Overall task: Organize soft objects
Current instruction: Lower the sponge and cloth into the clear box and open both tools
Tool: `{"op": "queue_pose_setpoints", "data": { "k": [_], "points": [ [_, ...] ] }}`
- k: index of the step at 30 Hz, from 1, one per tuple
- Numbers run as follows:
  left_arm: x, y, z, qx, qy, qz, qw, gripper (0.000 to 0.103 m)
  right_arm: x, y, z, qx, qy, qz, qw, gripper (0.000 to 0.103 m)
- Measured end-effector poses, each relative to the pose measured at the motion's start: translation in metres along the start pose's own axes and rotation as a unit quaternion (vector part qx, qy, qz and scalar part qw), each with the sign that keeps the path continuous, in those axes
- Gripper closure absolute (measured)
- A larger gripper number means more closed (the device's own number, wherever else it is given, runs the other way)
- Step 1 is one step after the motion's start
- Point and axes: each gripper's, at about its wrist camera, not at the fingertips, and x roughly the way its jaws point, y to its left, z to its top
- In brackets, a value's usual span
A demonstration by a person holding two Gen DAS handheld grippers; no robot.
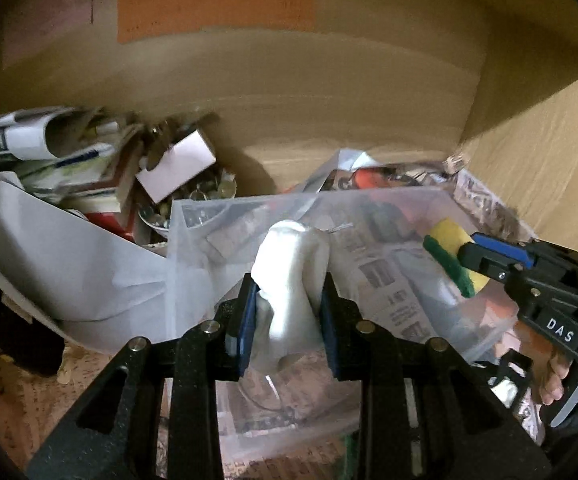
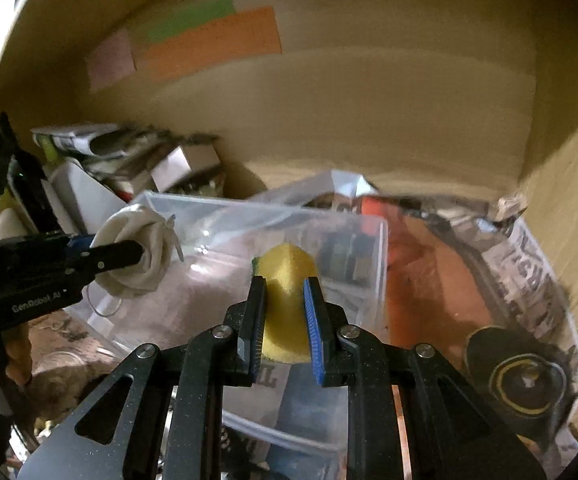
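Note:
My left gripper [image 1: 289, 280] is shut on a white cloth bundle [image 1: 291, 268] and holds it over the clear plastic bin [image 1: 249, 204]. It also shows in the right wrist view [image 2: 129, 258], with the cloth [image 2: 145, 248] at the bin's left end. My right gripper [image 2: 285, 284] is shut on a yellow sponge with a green scrub side [image 2: 287, 280], above the bin [image 2: 273, 210]. In the left wrist view the right gripper [image 1: 467, 256] and the sponge [image 1: 451, 248] are over the bin's right part.
All this sits inside a large cardboard box [image 1: 329, 80] with coloured labels on its back wall. Newspaper [image 2: 529, 264] lines the floor. Small boxes, papers and coins [image 1: 129, 168] are piled at the back left. A round black and yellow object [image 2: 521, 380] lies at the right.

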Motion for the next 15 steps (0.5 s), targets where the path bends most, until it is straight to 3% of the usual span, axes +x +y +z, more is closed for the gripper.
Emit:
{"op": "queue_pose_setpoints", "data": {
  "k": [5,10,15],
  "points": [
    [0.011,0.001,0.000,0.002,0.000,0.015,0.9999,0.072,0.014,0.002,-0.003,-0.007,0.023,-0.001,1.000,0.083],
    [0.012,0.002,0.000,0.003,-0.008,0.022,0.9997,0.054,0.017,0.004,-0.005,-0.015,0.029,-0.006,0.999,0.083],
    [-0.004,0.001,0.001,0.004,-0.030,0.022,0.9993,0.048,0.004,0.008,-0.001,-0.021,0.011,-0.006,1.000,0.070]
  ]
}}
